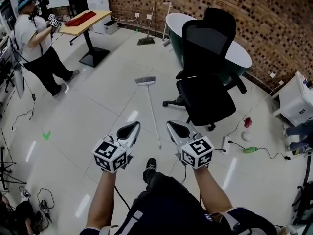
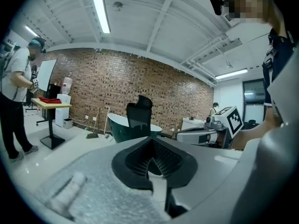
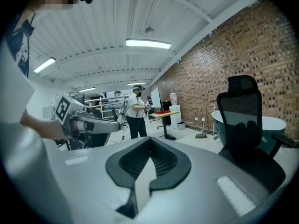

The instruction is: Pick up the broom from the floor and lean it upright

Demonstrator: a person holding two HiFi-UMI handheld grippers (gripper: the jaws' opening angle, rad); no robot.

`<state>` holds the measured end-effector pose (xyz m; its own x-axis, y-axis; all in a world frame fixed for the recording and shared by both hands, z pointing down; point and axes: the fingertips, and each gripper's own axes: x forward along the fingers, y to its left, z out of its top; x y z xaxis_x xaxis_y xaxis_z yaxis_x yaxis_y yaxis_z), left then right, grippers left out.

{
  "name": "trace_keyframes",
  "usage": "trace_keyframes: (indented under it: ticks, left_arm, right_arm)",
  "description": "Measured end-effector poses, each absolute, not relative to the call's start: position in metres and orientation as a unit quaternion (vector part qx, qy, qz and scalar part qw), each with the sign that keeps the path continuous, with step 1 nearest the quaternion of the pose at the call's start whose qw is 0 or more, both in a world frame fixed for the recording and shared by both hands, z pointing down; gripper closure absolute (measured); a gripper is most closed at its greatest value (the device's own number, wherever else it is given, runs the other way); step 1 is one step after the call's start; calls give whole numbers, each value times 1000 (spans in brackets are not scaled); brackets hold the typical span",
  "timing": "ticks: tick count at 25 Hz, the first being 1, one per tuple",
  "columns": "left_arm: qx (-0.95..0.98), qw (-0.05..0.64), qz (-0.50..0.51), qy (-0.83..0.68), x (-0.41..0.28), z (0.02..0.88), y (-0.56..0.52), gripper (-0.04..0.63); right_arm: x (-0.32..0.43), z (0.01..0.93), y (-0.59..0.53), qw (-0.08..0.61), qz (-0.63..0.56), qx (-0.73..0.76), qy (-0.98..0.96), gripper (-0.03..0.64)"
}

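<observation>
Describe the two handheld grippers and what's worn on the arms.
Identical: left gripper and right gripper are pale grey tapered shells with black ribbed pads, each carrying a white cube with black square markers. Dark top with white stripes; forearms unsleeved.

Glossy tile floor (image 1: pixel 98 106) meets rough brick wall (image 1: pixel 274 13).

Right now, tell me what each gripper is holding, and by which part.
Nothing. Both the left gripper and right gripper are shut and empty; the broom lies on the floor.

Office chair (image 1: pixel 209 97) just beside broom (image 1: pixel 153 114)
</observation>
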<state>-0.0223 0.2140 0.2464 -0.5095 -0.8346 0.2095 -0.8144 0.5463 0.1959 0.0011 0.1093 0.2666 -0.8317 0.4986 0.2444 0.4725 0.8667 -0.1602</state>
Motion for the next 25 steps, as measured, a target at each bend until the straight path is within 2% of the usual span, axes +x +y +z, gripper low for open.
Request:
trace_keyframes:
  ticks: [5, 10, 19, 25]
  left_arm:
    - [549, 139, -22, -824, -86, 261, 178, 595]
    - [619, 157, 4, -770, -128, 279, 136, 594]
    - [750, 202, 38, -629, -156, 360, 62, 595]
    - [822, 207, 126, -515, -156, 457, 35, 594]
  right_arm:
    - [-67, 278, 87, 123, 81, -201, -968, 611]
    - [-101, 278, 59, 119, 73, -151, -979, 611]
    - [-100, 335, -13, 155, 101, 24, -982, 611]
    - [-79, 397, -39, 157, 139, 158, -965, 611]
